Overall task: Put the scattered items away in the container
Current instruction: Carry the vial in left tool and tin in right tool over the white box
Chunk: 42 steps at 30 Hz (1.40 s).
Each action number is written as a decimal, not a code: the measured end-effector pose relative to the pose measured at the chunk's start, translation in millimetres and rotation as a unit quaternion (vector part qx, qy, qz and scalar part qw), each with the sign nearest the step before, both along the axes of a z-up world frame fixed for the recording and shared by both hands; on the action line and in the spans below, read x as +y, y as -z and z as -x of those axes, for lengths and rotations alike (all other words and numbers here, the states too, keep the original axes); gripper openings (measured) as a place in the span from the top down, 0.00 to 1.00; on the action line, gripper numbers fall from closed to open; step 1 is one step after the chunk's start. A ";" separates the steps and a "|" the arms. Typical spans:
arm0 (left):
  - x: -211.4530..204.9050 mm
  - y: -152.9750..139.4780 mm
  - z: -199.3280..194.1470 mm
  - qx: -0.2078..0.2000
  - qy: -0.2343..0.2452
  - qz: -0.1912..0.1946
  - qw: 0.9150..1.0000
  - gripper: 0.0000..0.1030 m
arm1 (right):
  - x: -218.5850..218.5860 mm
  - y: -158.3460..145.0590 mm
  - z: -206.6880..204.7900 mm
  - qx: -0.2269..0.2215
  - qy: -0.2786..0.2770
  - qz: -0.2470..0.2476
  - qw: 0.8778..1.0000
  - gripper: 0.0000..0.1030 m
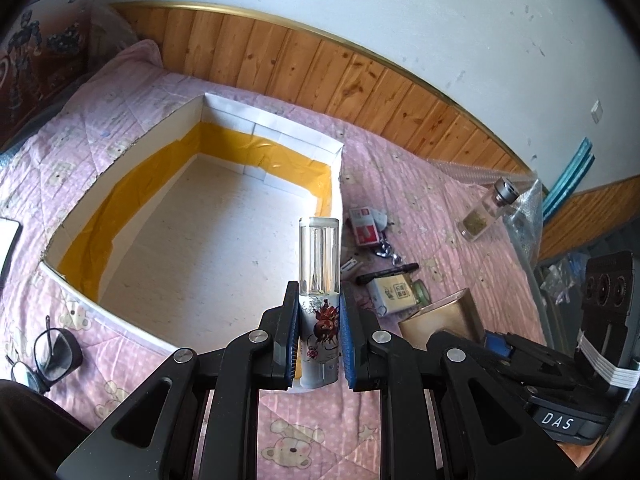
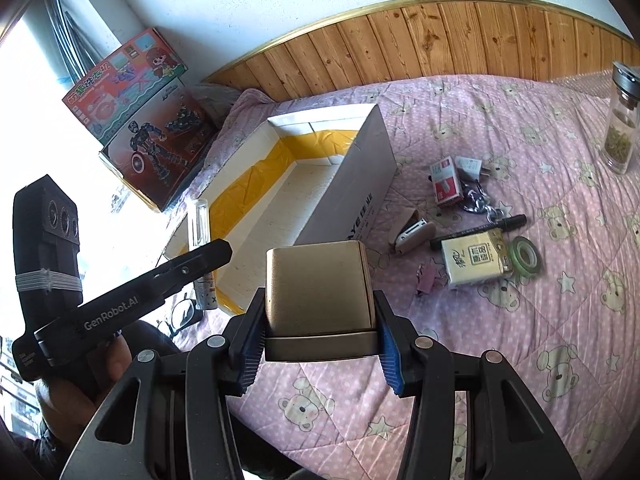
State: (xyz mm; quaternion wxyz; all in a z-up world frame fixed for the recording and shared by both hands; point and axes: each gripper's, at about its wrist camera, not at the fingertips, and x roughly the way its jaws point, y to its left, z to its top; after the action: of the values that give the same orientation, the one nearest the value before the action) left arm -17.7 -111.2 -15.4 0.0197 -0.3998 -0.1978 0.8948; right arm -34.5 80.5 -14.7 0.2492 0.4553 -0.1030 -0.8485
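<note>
L gripper (image 1: 319, 344) jaws pinching printed bottle (image 1: 320, 288), upright, over near edge of white box (image 1: 120, 184). R gripper (image 2: 320, 344) jaws clamping gold tin (image 2: 320, 288), right of box, above bedspread (image 2: 500, 360).

both wrist views look steeply down along their fingers, close over the pink bedspread (image 1: 420, 200). they share the open box (image 1: 192, 216), the scattered items, and the wood-panelled wall (image 2: 460, 32).

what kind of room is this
Most likely a bedroom, perhaps a child's: the work surface is a bed with a pink teddy-bear quilt, toy boxes are stacked beside it, and wood wall panelling runs behind.
</note>
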 end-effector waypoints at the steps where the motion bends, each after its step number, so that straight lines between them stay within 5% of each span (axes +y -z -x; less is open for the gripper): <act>1: -2.0 -0.4 0.8 0.000 -0.001 0.001 1.000 0.82 | -2.0 -1.6 0.6 0.002 -0.002 -0.001 1.000 0.51; 42: -64.2 0.0 37.3 -0.001 -0.036 0.002 0.999 0.82 | -77.4 -28.5 50.6 0.038 -0.051 -0.040 0.997 0.51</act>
State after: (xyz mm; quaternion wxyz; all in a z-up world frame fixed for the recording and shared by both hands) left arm -55.0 -175.4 -15.5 -0.0139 -0.3936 -0.2107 0.8947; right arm -85.1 3.1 13.8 0.2778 0.4369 -0.0360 -0.8548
